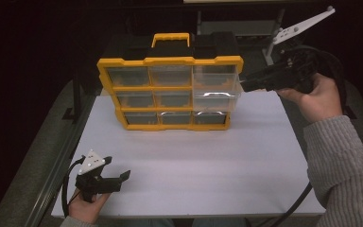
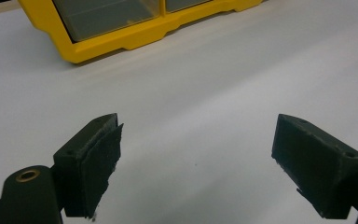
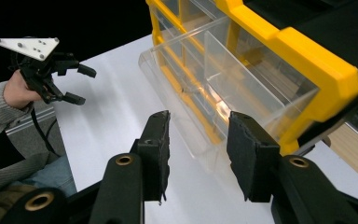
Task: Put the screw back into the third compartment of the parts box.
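Yellow-framed plastic organiser cabinet [image 1: 170,92] with a yellow carry handle [image 1: 171,39] on its black top stands upright at the far middle of the white bench [image 1: 189,165], three rows of three clear drawers facing the person. Clear plastic drawer [image 1: 216,92] in the middle row, right column, sticks out of the frame toward the person; the top-right drawer [image 1: 216,74] also looks slightly proud of the frame, hard to be sure. Other drawers sit flush.

Right gripper [image 1: 242,85] is held in the right hand [image 1: 314,97] off the cabinet's right side, pointing left at the pulled-out drawer's right end, just beside it. In the right gripper view the fingers [image 3: 156,149] are partly spread with nothing between them; the open drawer [image 3: 223,88] lies ahead of them, not touched. Can't see any contents in it.

Left gripper [image 1: 118,176] is low over the near left corner of the bench, in the left hand [image 1: 87,205], grey three-cornered plate [image 1: 92,161] on top, well apart from the cabinet. Its fingers [image 2: 95,158] are spread wide and empty, bare bench below, cabinet's bottom yellow edge [image 2: 135,35] far ahead.
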### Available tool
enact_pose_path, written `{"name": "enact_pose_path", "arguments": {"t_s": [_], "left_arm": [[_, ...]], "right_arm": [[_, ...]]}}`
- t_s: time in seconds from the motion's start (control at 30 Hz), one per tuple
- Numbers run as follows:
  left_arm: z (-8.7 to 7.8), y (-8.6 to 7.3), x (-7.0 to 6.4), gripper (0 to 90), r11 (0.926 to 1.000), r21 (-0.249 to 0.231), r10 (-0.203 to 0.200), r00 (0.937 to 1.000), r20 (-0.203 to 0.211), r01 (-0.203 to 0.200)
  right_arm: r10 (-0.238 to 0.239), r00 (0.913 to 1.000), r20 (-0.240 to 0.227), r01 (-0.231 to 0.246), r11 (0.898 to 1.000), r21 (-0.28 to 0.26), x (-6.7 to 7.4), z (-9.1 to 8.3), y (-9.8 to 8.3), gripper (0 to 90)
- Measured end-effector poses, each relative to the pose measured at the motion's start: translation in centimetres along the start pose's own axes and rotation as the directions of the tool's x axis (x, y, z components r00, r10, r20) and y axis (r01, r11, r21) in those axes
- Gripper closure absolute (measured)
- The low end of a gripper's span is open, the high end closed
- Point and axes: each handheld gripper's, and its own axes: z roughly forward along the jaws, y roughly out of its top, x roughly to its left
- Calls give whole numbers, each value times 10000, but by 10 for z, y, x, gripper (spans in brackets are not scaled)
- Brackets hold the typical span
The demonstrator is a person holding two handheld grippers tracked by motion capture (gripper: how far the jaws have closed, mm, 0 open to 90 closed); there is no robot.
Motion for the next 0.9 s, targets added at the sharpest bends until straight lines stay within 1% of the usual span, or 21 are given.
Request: {"name": "enact_pose_path", "arguments": {"t_s": [0.03,0.2,0.23,0.27,0.3,0.33,0.47,0.53,0.6,0.63,0.67,0.7,0.73,0.77,0.87,0.9], "left_arm": [[1,0,0,148,9999,-131,-1,10000,7,1],[1,0,0,148,9999,-157,-32,10000,-12,32],[1,0,-1,148,9997,-154,-174,9998,13,174],[1,0,0,148,9999,-110,-44,10000,-14,43],[0,0,0,148,10000,-66,2,10000,-17,-2],[2,0,0,148,9998,-185,-77,10000,7,77],[1,0,0,149,9998,-172,-40,10000,-6,39],[0,0,0,148,9999,-104,1,10000,-22,-2],[1,0,0,148,9998,-172,-43,10000,-22,42],[0,0,1,148,9999,-65,78,10000,-32,-79],[1,0,0,148,9998,-189,-35,10000,-18,34],[0,0,0,148,10000,-54,36,10000,-42,-36],[0,0,0,148,10000,-38,7,10000,-39,-7],[0,0,0,148,10000,-56,7,10000,-35,-7],[1,0,0,148,9999,-110,-7,10000,-17,6],[1,0,-1,148,9998,-188,-29,10000,-10,29]], "right_arm": [[31,10000,37,-31,10000,-13,1,-2,-2,568],[33,9998,177,-33,10000,44,1,-5,-15,544],[95,9998,173,-95,9999,41,0,-5,-19,534],[133,9997,190,-134,9999,49,0,-5,-22,523],[147,9996,247,-148,9999,35,-1,-5,-26,515],[237,9992,308,-237,9997,-3,-1,-5,-29,514],[287,9989,361,-280,9994,-188,-4,-4,-45,494],[333,9986,422,-325,9993,-197,-5,-2,-52,472],[410,9979,501,-406,9991,-95,-6,1,-59,452],[404,9977,538,-402,9992,-49,-6,3,-62,444],[408,9976,557,-407,9992,-31,-7,5,-65,436],[470,9973,558,-470,9989,-10,-7,6,-68,429],[601,9966,563,-602,9982,15,-7,7,-71,425],[545,9969,569,-545,9985,-8,-8,9,-75,422],[697,9957,618,-702,9975,69,-8,13,-83,412],[639,9956,687,-646,9979,80,-8,15,-85,406]]}}
